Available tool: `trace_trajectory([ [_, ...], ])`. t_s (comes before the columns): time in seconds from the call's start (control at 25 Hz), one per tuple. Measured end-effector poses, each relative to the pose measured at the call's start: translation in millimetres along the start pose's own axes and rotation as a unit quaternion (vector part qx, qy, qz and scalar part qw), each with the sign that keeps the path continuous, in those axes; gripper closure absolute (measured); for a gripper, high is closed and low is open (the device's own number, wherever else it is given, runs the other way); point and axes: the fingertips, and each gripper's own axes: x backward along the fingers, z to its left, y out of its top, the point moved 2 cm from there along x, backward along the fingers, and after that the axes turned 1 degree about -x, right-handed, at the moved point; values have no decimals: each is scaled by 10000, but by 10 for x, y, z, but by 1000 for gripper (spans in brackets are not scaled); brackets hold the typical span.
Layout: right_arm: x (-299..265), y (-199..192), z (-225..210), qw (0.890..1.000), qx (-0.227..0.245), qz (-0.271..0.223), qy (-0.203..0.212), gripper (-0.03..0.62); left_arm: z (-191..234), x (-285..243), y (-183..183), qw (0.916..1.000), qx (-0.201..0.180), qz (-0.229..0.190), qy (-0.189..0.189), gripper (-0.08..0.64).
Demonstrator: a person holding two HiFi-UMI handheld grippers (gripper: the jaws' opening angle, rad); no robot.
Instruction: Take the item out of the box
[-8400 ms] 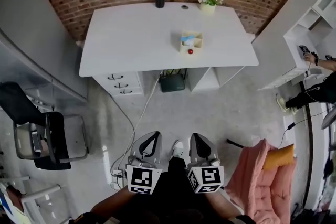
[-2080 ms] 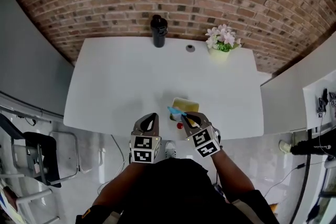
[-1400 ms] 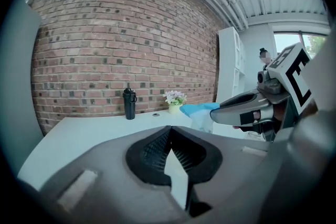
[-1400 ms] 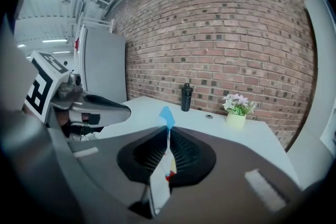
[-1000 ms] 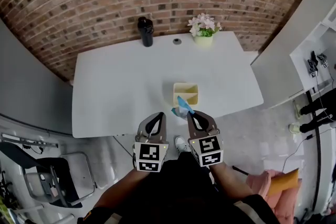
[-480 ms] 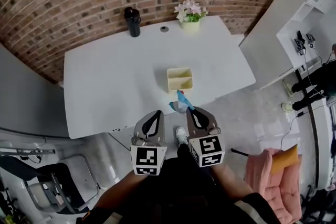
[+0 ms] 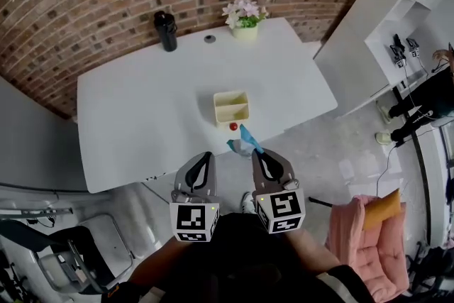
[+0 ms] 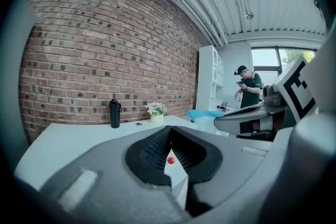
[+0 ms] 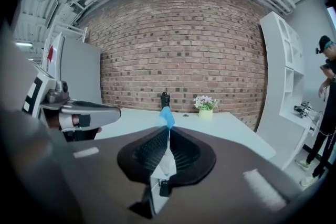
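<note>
A cream two-compartment box stands on the white table, with a small red ball at its near end. My right gripper is shut on a thin blue and white packet, held up over the table's near edge, short of the box. In the right gripper view the packet sticks up between the closed jaws of that gripper. My left gripper hangs beside it, shut and holding nothing. In the left gripper view the red ball shows through the slit below its tips.
A black bottle, a small round cap and a flower pot stand along the far edge by the brick wall. White shelving and a person are at the right; a pink chair stands on the floor near right.
Both grippers have drawn back from the box toward me, the right one keeping hold of the blue packet. The table and box now lie farther off and turned leftward.
</note>
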Motion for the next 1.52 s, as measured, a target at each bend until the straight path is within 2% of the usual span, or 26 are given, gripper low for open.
trace_trajectory([
  [0.52,237,-148,-269,9996,-141,38,-252,580,-282,-168,-61,9999,-78,130,-79,555],
  [0.76,286,-188,-322,9993,-42,45,-373,588,-335,-188,-99,9997,-104,184,-88,555],
  [1.52,317,-175,-338,9991,-135,20,-394,588,-388,-220,-89,9997,-110,136,-147,555],
])
